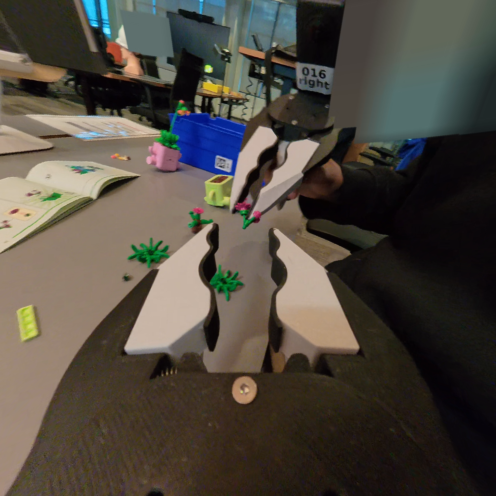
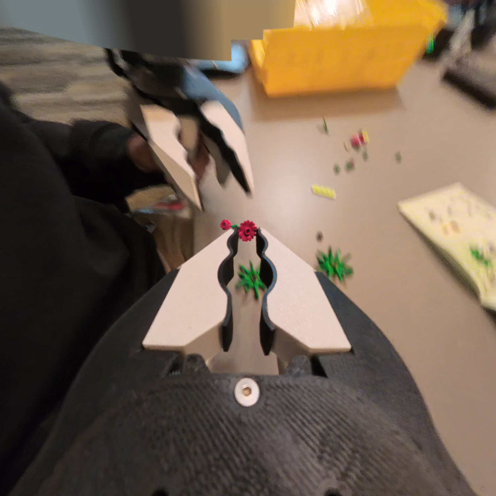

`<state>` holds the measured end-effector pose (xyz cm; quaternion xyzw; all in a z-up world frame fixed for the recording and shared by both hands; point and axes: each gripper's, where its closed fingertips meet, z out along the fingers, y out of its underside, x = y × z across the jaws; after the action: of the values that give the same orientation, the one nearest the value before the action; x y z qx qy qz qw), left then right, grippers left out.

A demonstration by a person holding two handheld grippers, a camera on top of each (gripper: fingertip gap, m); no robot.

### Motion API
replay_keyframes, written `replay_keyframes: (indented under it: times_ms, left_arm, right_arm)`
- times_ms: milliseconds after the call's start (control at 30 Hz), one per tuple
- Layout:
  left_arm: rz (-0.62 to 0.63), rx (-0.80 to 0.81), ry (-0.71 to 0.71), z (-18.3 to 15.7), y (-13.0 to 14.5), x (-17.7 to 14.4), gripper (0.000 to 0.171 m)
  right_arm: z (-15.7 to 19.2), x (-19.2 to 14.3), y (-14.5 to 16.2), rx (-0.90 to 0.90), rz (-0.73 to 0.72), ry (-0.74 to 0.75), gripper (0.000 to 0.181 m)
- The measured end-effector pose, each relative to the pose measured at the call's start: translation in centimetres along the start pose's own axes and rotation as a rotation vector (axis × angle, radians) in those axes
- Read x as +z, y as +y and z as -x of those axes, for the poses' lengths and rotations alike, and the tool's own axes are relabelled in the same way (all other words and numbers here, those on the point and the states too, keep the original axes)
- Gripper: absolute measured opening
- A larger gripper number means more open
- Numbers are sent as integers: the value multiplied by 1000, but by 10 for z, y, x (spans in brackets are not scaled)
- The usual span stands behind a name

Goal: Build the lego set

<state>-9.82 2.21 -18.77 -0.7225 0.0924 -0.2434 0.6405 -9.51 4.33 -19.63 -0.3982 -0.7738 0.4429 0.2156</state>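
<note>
My right gripper [image 2: 247,231] is shut on a small flower stem [image 2: 246,230] with two magenta blossoms and a green stalk, held above the grey table. In the left wrist view the right gripper [image 1: 244,212] points down with the flower stem [image 1: 248,214] at its tips. My left gripper [image 1: 243,228] is open and empty, just below and in front of that stem; it also shows in the right wrist view [image 2: 225,200]. A green leaf cluster [image 1: 225,281] lies on the table between my left fingers. A second leaf cluster [image 1: 149,252] and a small flower plant [image 1: 198,218] lie nearby.
A lime green pot [image 1: 217,190], a pink pot with a tall flower [image 1: 165,155] and a blue bin [image 1: 209,142] stand farther back. An open instruction booklet [image 1: 53,193] lies at the left, a lime plate [image 1: 28,323] near it. A yellow bin [image 2: 343,53] is in the right wrist view. Only a small space, under 4 cm, lies between the two pairs of fingers. The lime plate [image 1: 28,323] is about 15 cm from my left fingertips. It is also in sight in the right wrist view [image 2: 322,189].
</note>
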Motion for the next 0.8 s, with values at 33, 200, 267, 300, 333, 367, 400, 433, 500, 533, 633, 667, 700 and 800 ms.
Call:
replay_keyframes:
  times_ms: [33,200,267,300,333,367,400,433,500,533,633,667,700,800]
  left_arm:
    - [13,-11,-50,10,2,-3,35]
    - [104,-49,-298,57,18,-21,29]
    - [108,-96,-316,63,21,-24,28]
    - [105,-115,-310,64,22,-24,28]
    - [103,-130,-304,64,22,-24,28]
    - [102,-141,-305,65,23,-25,28]
    - [101,-148,-308,66,23,-25,28]
    - [101,-153,-310,67,23,-26,28]
    - [106,-162,-315,68,24,-27,28]
    - [109,-166,-314,68,25,-27,28]
    - [117,-175,-317,69,26,-27,28]
    - [118,-178,-318,69,27,-28,28]
    - [120,-181,-319,70,27,-28,28]
    - [119,-187,-316,70,27,-28,28]
  right_arm:
    - [-6,1,11,36,49,20,11]
    - [-14,14,51,200,237,-4,11]
    - [-14,20,58,213,293,-13,11]
    - [-15,22,61,207,328,-9,11]
    - [-16,23,64,195,364,-3,11]
    - [-16,25,66,181,398,-4,11]
    - [-16,26,67,169,427,-7,11]
    - [-15,28,68,160,451,-15,11]
    - [-13,30,70,157,498,-35,11]
    - [-13,31,71,155,524,-40,11]
    - [-14,34,76,140,583,-45,11]
    - [-14,34,77,137,597,-44,11]
    - [-15,34,79,137,610,-40,11]
    - [-16,35,81,133,635,-43,11]
